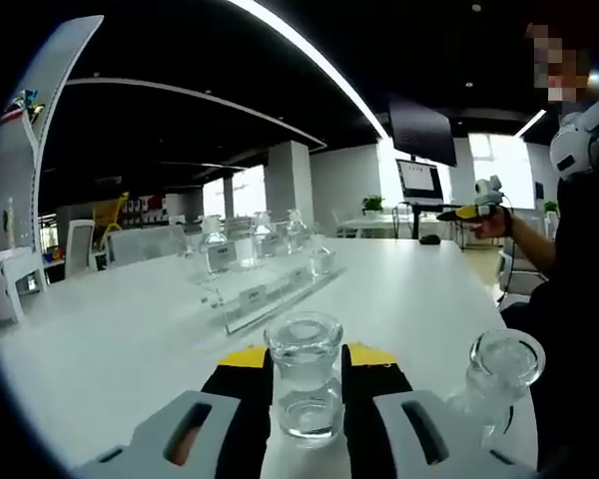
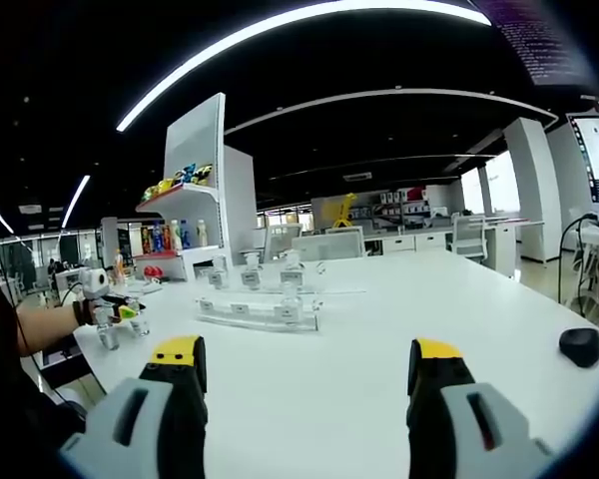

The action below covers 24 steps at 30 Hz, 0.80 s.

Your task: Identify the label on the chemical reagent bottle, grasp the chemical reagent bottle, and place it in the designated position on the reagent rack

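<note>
In the left gripper view, the left gripper [image 1: 307, 384] is closed on a clear glass reagent bottle [image 1: 305, 374], its yellow-tipped black jaws pressed against the bottle's two sides; the bottle stands upright on the white table [image 1: 130, 339], near the table's close edge. A second clear bottle [image 1: 497, 374] stands just beside it, to the right in that view, tilted by the lens and free of the jaws. Farther in, toward the middle of the table, lies the transparent reagent rack [image 1: 270, 289] with small labels along its front and several bottles already standing in it. In the right gripper view, the right gripper [image 2: 309, 374] hangs over the bare table with its jaws spread wide and nothing between them; a dark computer mouse [image 2: 580, 345] rests near the table's right edge.
</note>
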Motion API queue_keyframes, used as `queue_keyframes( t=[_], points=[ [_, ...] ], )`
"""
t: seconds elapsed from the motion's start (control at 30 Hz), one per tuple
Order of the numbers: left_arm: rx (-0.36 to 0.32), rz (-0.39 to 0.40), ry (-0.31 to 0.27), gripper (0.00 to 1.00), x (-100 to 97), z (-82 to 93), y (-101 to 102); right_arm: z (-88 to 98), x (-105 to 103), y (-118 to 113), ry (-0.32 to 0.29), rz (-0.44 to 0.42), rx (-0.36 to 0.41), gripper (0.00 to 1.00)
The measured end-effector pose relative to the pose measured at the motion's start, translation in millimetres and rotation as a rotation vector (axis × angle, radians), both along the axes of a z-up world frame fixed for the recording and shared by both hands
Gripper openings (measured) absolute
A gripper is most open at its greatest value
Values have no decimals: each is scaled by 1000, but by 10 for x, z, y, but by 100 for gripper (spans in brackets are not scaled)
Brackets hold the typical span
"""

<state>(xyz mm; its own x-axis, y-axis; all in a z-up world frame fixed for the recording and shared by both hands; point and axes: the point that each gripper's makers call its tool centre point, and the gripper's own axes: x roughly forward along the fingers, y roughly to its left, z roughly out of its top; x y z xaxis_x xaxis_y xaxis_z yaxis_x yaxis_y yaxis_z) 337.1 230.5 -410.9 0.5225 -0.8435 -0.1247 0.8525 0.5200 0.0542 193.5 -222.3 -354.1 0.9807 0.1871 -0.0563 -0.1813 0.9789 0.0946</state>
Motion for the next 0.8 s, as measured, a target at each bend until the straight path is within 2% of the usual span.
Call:
queue_keyframes(
  t=[0.13,0.43,0.67,0.7,0.8],
  points=[
    [-33,-1,15,25,13,22,-1,-8,13,28,3,7,2,79],
    [-74,22,0,25,33,30,15,67,-15,-10,-2,-2,-17,79],
    [-62,27,-6,24,48,30,20,58,-28,-48,3,-10,-22,79],
    [-63,65,-12,24,107,32,50,54,-28,-55,3,-12,-24,79],
    [-67,69,-2,24,129,21,59,56,-26,-71,2,-15,-21,79]
  ],
)
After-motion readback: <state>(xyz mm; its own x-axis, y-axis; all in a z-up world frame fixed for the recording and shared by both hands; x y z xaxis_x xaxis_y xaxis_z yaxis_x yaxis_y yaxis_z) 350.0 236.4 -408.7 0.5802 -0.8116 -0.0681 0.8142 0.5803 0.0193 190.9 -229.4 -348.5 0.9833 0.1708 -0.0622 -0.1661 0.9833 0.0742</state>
